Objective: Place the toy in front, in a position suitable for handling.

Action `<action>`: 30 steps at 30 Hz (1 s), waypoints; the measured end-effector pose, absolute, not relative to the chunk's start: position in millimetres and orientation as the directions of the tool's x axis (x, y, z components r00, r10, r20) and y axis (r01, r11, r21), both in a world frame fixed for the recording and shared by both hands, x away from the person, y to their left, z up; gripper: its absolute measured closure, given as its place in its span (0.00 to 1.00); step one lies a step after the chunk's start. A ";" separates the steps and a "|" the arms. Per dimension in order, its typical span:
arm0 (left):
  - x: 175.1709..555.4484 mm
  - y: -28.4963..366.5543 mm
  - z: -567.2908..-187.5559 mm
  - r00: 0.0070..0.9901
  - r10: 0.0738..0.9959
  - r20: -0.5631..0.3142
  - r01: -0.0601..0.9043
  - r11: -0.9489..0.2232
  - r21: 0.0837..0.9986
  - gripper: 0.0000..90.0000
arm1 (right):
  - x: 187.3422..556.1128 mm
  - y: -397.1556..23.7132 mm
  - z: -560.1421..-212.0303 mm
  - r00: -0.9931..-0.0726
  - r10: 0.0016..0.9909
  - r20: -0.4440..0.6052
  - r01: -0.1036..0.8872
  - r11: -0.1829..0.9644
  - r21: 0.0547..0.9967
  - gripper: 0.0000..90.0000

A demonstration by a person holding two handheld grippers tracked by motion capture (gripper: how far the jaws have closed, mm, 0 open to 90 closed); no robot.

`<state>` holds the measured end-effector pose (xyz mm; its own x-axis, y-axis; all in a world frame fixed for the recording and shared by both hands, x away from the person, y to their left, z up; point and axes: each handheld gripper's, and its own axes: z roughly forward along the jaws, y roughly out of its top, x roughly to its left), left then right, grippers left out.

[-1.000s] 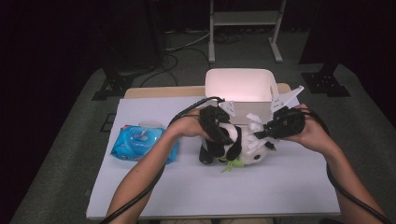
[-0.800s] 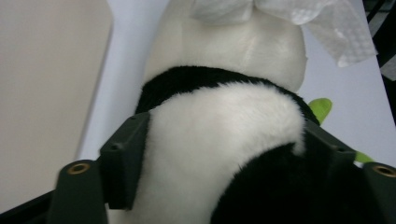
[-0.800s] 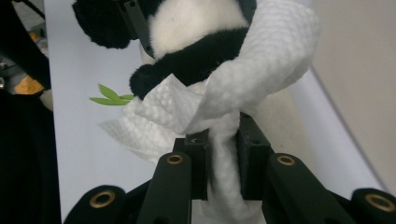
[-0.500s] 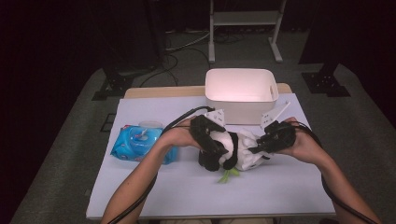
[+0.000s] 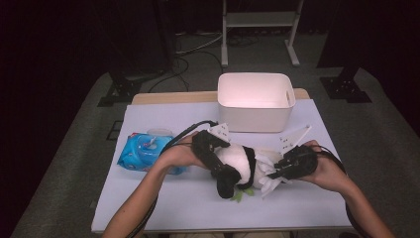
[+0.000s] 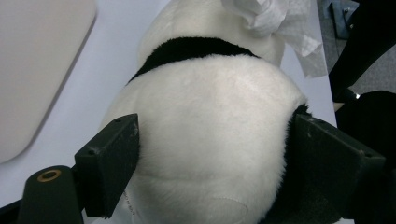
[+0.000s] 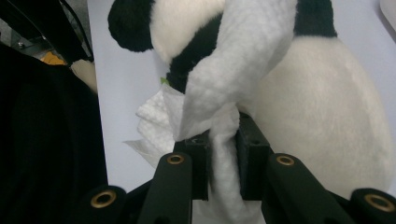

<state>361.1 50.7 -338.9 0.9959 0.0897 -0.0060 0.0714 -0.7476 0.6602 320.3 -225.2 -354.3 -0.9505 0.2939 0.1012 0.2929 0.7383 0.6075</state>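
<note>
While the left tool [image 6: 210, 154] had just been opening around the soft, light panda plush [image 5: 236, 161], its jaws straddling the body, the right tool [image 7: 223, 161] at three o'clock pinched a limp wipe [image 7: 233, 70].

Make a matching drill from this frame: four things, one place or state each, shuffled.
Things:
1. plush panda
2. white wipe
3. white bin
4. blue wipes pack

Place or state:
A. at the table's far edge, upright
B. pinched in the right gripper
C. lying at the table's left
D. lying between the left gripper's jaws

Pairs: 1-D, 2-B, 3-A, 4-C
</note>
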 end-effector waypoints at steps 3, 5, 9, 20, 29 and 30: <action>357.8 51.0 -344.2 0.997 0.079 -0.013 0.066 -0.731 0.679 0.19 | 319.1 -217.1 -351.3 -0.958 0.270 0.096 0.269 0.733 0.625 0.86; 354.4 50.4 -346.1 0.997 0.074 -0.006 0.059 -0.729 0.682 0.19 | 319.2 -205.9 -350.4 -0.964 0.256 0.075 0.246 0.739 0.628 0.86; 349.2 54.8 -348.9 0.997 0.080 0.012 0.050 -0.728 0.684 0.19 | 322.4 -187.1 -352.7 -0.973 0.222 0.063 0.213 0.759 0.616 0.85; 349.7 64.6 -344.1 0.996 0.091 -0.002 0.065 -0.696 0.716 0.19 | 329.3 -223.9 -342.6 -0.950 0.304 0.066 0.274 0.717 0.641 0.85; 349.8 64.3 -347.3 0.992 0.125 -0.007 0.097 -0.731 0.675 0.19 | 325.4 -232.0 -357.9 -0.946 0.295 0.135 0.311 0.708 0.634 0.85; 350.7 63.7 -348.4 0.992 0.127 -0.001 0.095 -0.733 0.673 0.19 | 324.5 -231.5 -359.3 -0.946 0.294 0.135 0.311 0.709 0.633 0.85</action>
<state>350.7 63.7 -348.4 0.9920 0.1266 -0.0013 0.0945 -0.7335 0.6731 324.5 -231.5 -359.3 -0.9462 0.2940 0.1349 0.3106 0.7091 0.6331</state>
